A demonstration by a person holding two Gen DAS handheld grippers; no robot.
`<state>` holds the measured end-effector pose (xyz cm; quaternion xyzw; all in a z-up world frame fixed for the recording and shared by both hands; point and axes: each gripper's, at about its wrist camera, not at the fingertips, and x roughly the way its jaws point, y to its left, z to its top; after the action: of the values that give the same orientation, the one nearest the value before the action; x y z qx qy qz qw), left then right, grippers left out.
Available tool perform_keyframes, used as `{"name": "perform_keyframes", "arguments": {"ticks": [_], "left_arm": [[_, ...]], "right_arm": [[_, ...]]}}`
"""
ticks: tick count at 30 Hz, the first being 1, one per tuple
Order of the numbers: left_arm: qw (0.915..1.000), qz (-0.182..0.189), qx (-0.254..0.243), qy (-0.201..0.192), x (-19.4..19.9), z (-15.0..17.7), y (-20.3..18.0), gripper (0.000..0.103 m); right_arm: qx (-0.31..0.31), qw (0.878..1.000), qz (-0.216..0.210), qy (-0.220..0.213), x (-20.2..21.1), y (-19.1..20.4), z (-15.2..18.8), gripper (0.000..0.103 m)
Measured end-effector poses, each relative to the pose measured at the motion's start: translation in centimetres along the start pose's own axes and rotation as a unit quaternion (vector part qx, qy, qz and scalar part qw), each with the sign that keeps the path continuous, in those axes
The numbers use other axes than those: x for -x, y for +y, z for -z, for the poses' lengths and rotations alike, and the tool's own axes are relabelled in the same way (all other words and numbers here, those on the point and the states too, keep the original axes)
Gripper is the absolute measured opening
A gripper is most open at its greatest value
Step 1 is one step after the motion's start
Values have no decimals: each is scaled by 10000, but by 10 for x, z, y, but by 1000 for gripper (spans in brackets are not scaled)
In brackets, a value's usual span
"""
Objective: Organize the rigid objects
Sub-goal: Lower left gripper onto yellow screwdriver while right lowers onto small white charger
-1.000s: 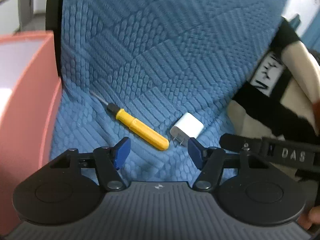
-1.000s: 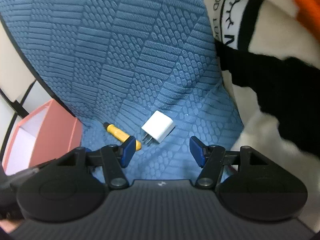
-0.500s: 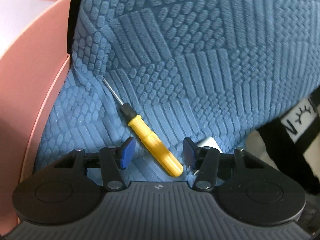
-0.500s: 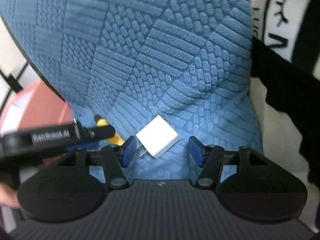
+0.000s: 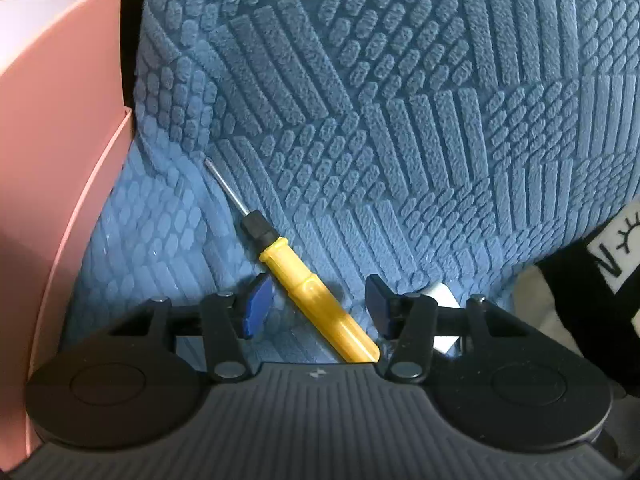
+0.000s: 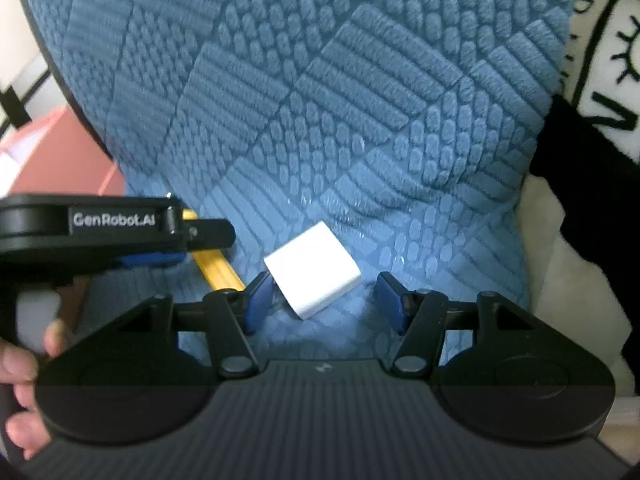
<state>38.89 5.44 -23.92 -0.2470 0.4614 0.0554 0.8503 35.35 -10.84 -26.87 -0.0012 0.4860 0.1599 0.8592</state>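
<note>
We hold our left gripper point(image 5: 318, 304) low over the blue textured cushion point(image 5: 400, 120), its blue pads spread apart on either side of the yellow-handled screwdriver point(image 5: 316, 300), which lies flat on the fabric. The handle runs diagonally between the pads without either one touching it, and its thin metal shaft points up and to the left toward the pink box point(image 5: 60, 160) standing at the cushion's left edge. Just past the right pad we see a corner of the white charger block point(image 5: 444, 296). Our right gripper point(image 6: 326, 300) sits beside the left one, fingers likewise open, with the same white charger block point(image 6: 312, 268) resting on the cushion between the pads and closer to the left pad, though we cannot tell whether it touches. From this view the left gripper point(image 6: 152, 258) shows side-on at left, over the screwdriver's handle point(image 6: 216, 270). A black-and-cream pillow point(image 6: 592, 80) leans along the right side.
</note>
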Motion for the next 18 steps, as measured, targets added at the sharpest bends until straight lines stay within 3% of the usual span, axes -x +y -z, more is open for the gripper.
{"name": "perform_keyframes", "arguments": {"ticks": [2, 4, 9, 18], "left_arm": [[9998, -117, -148, -63, -2, 2, -5, 57], [9991, -258, -302, -132, -2, 6, -11, 49], [9973, -376, -552, -302, -4, 14, -18, 42], [9984, -201, -469, -256, -3, 32, -1, 32]], "right_arm": [[80, 10000, -11, 4, -1, 7, 1, 58], [134, 9999, 16, -23, -2, 13, 1, 56], [-12, 10000, 30, 19, 0, 21, -1, 32], [-242, 9997, -61, 50, 19, -1, 5, 26]]}}
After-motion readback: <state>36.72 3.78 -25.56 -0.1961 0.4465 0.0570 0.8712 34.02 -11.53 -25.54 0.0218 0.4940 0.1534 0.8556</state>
